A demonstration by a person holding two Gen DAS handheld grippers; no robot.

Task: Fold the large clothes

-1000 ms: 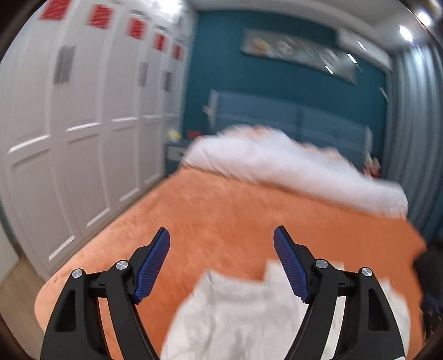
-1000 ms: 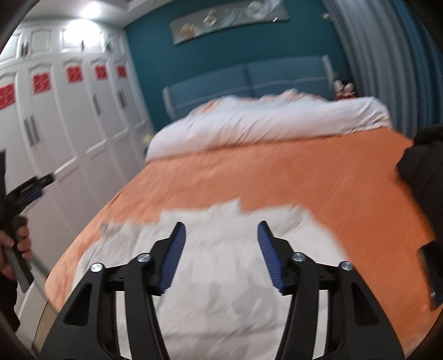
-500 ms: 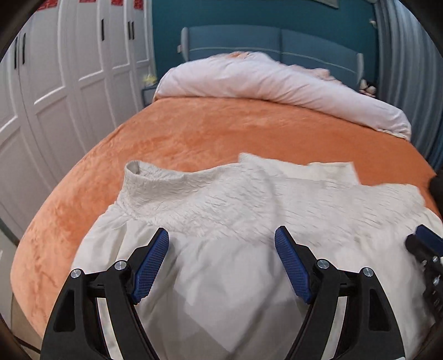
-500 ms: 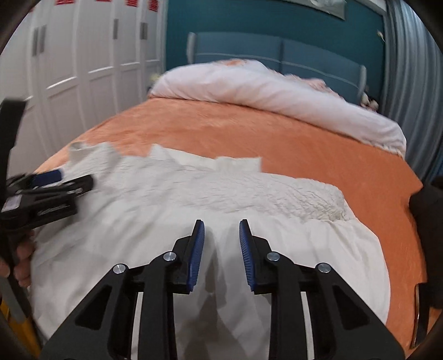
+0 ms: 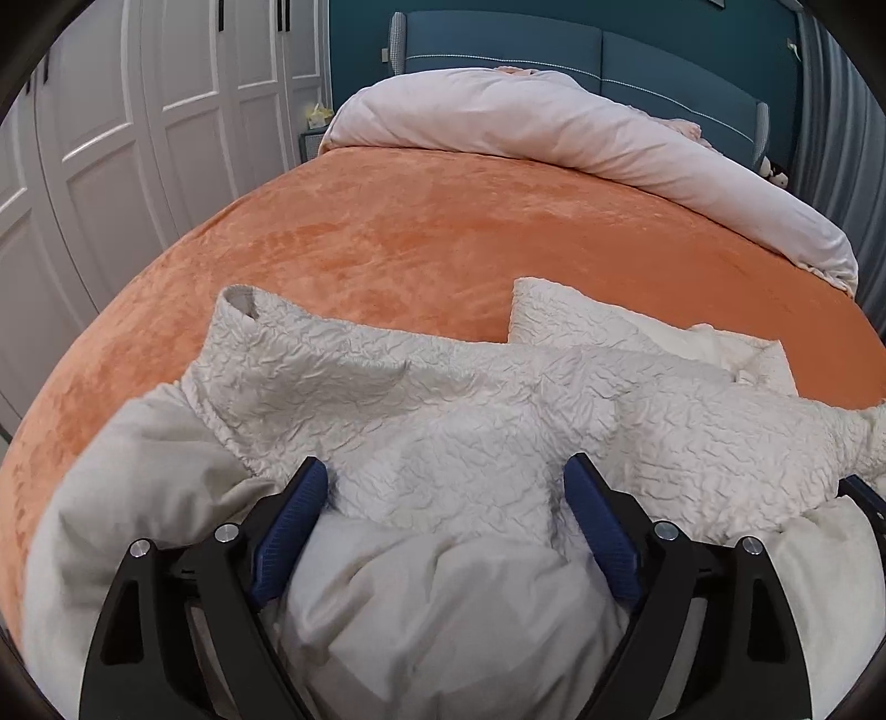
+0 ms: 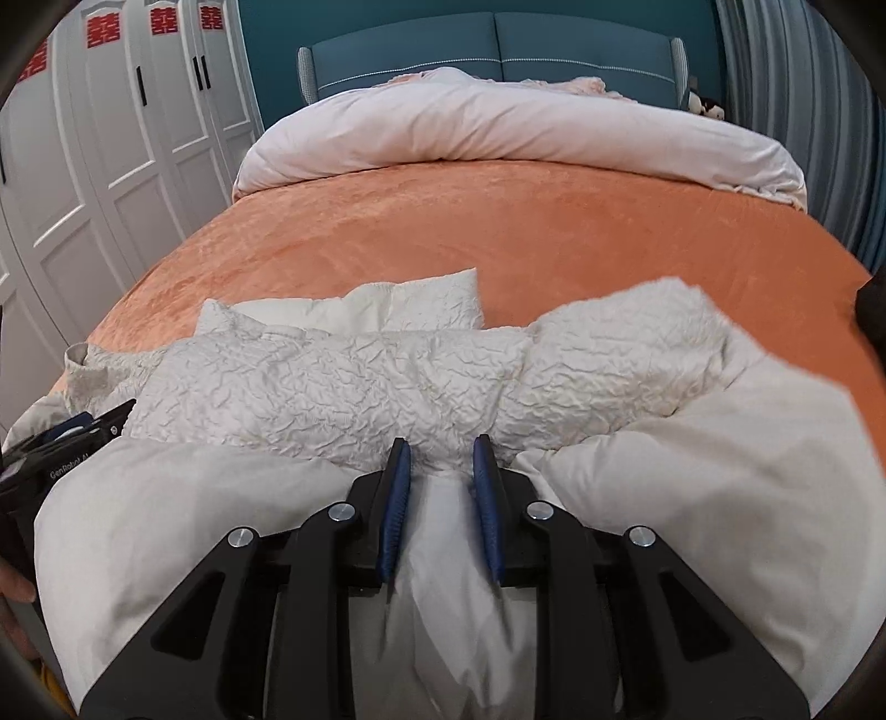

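A large cream-white garment (image 5: 421, 421) with a crinkled upper part and smooth lower cloth lies bunched on the orange bed cover (image 5: 421, 221). It also shows in the right wrist view (image 6: 343, 387). My left gripper (image 5: 443, 487) is open wide, its jaws pressed down into the cloth on either side of a raised fold. My right gripper (image 6: 440, 465) is nearly shut, pinching a fold of the smooth cloth between its blue pads. The left gripper (image 6: 66, 437) shows at the left edge of the right wrist view.
A rolled pale duvet (image 6: 498, 133) lies across the head of the bed before a blue headboard (image 6: 498, 50). White wardrobe doors (image 5: 138, 111) stand along the left. A dark object (image 6: 872, 310) sits at the bed's right edge. Grey curtains hang at the right.
Both grippers have dropped down onto the garment. The cloth has bunched up toward me. My right gripper has narrowed onto a fold; the left stays wide open.
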